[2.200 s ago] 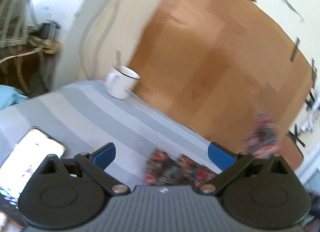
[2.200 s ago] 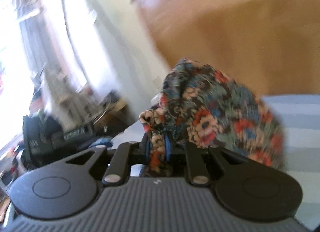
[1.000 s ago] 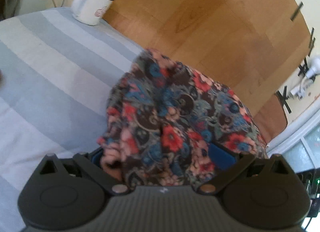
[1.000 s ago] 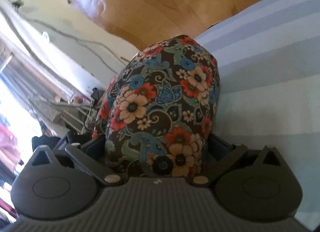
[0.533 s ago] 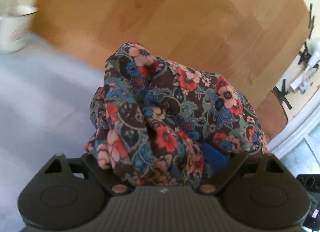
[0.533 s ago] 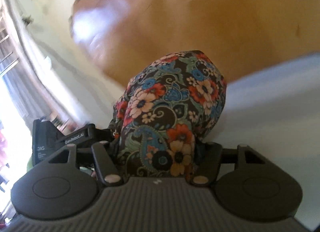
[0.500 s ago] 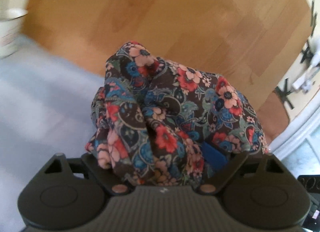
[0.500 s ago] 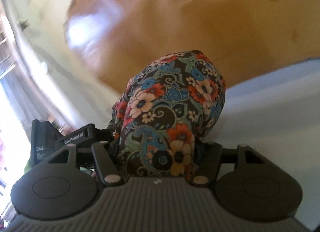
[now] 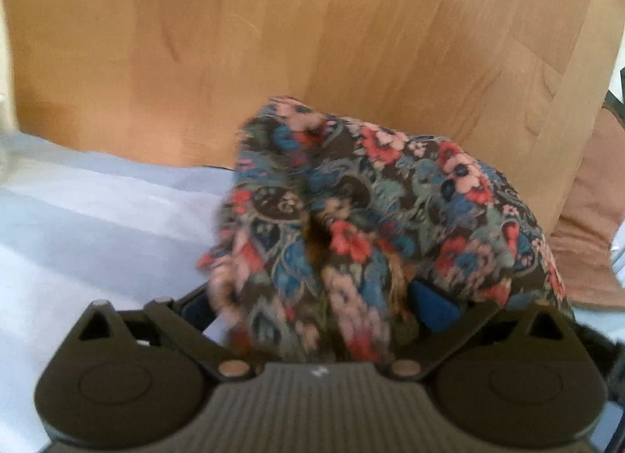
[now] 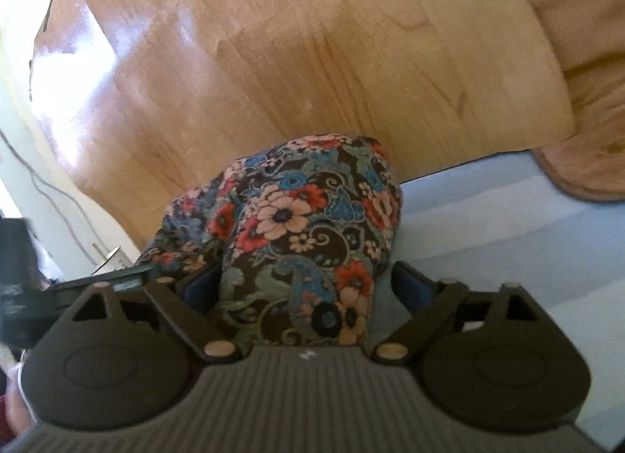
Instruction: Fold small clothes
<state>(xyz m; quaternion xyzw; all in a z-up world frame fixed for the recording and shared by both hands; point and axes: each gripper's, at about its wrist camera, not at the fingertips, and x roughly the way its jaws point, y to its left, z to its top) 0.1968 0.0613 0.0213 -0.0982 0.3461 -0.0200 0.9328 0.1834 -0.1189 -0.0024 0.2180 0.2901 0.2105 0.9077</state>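
Pale blue striped bedding (image 9: 97, 218) covers the bed, with a tall wooden headboard (image 9: 312, 43) rising at its far edge and a tan cushion (image 10: 586, 82) leaning at the far right. On the bedding, close against the headboard, sits a floral garment (image 9: 371, 218), dark with red, pink and blue flowers, bunched into a soft mound.

Both tools point forward and downward at this mound from the near side, one at each end. The left tongs (image 9: 318, 308) have just been opening and now stand spread wide, blue pads clear on both sides, with a fold of the cloth lying loosely between them and draped over the right pad. The right tongs (image 10: 302, 285) have likewise just been opening and stand wide apart; the garment (image 10: 304, 226) sits between the fingers without being pinched.

Judging by this, the cloth has been set down near the headboard and let go, likely so fresh edges can be picked up for a fold. It looks crumpled, not yet folded flat.
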